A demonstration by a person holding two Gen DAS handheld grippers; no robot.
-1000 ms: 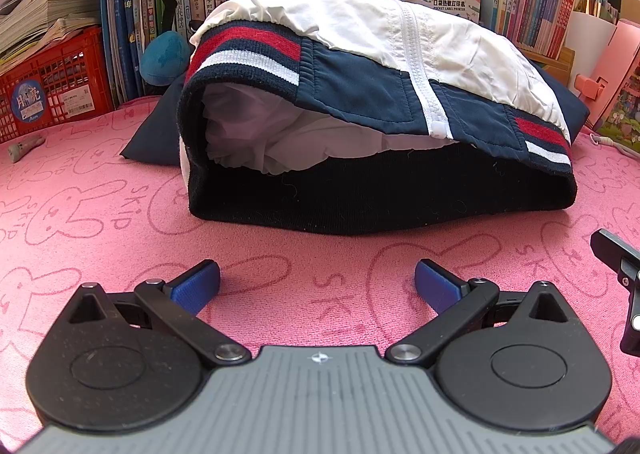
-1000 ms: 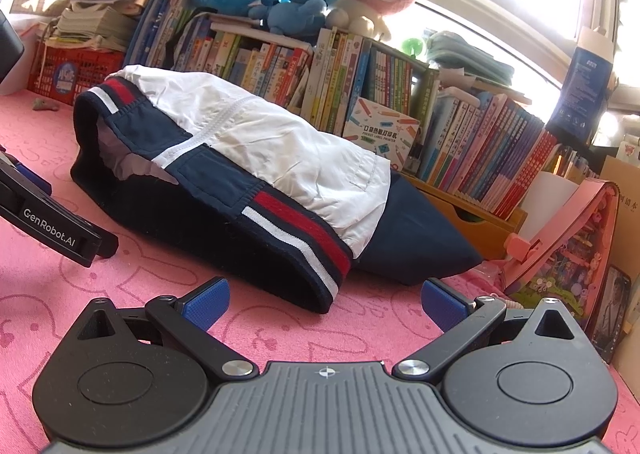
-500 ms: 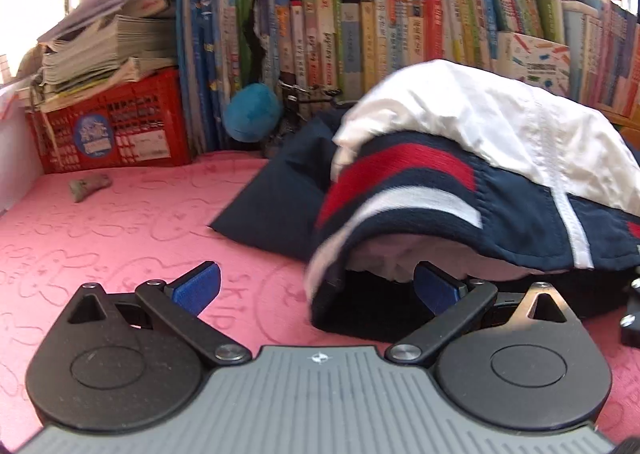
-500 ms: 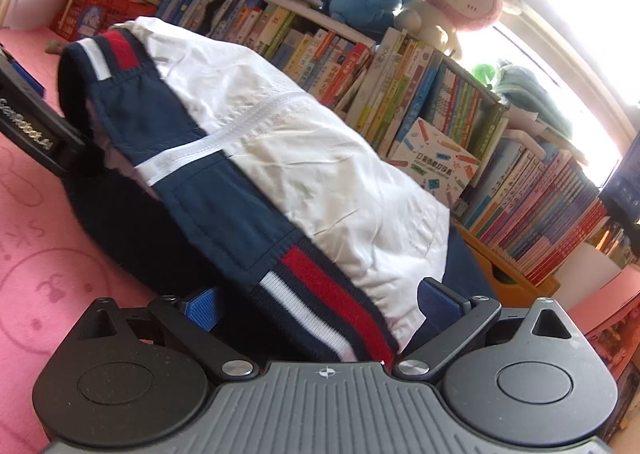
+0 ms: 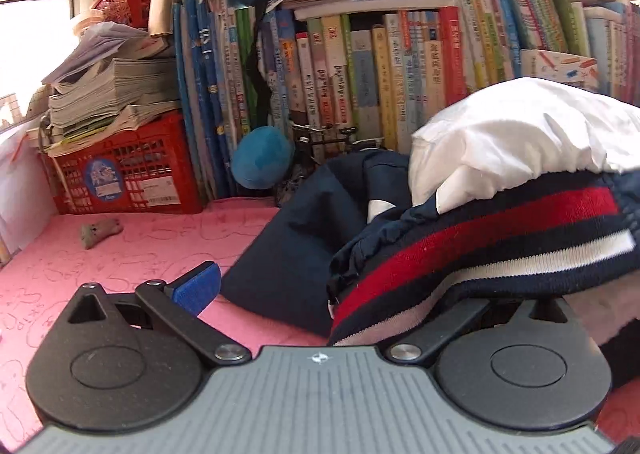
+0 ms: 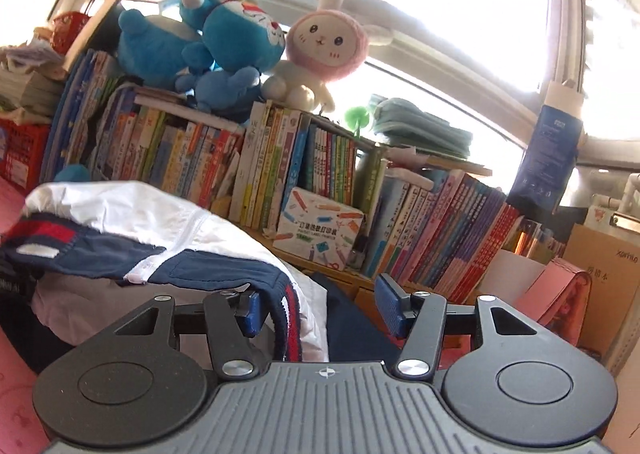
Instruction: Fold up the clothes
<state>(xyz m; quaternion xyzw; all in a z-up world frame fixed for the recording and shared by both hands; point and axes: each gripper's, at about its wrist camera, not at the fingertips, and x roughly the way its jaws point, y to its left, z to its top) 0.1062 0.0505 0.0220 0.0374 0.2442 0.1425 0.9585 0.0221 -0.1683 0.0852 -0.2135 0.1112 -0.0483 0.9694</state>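
Observation:
A navy and white jacket point(image 5: 520, 157) with red and white striped ribbing lies bunched on the pink mat point(image 5: 100, 254). My left gripper point(image 5: 332, 286) is open; its right finger is hidden under the striped hem point(image 5: 480, 238), and the left pad point(image 5: 198, 286) is clear of the cloth. In the right wrist view the jacket point(image 6: 132, 213) is at the left. My right gripper point(image 6: 320, 310) is open, with the striped hem corner point(image 6: 290, 318) lying between its pads, next to the left one.
A bookshelf point(image 5: 380, 65) with plush toys point(image 6: 240, 37) on top runs along the back. A red crate point(image 5: 124, 169) with stacked papers stands at the back left. A small grey object point(image 5: 100, 232) lies on the mat. A pink bag point(image 6: 560, 298) stands at the right.
Both grippers have pushed forward into the jacket's hem. The left gripper's right finger has slid under the ribbing, and the right gripper's jaws are narrower and straddle the hem corner.

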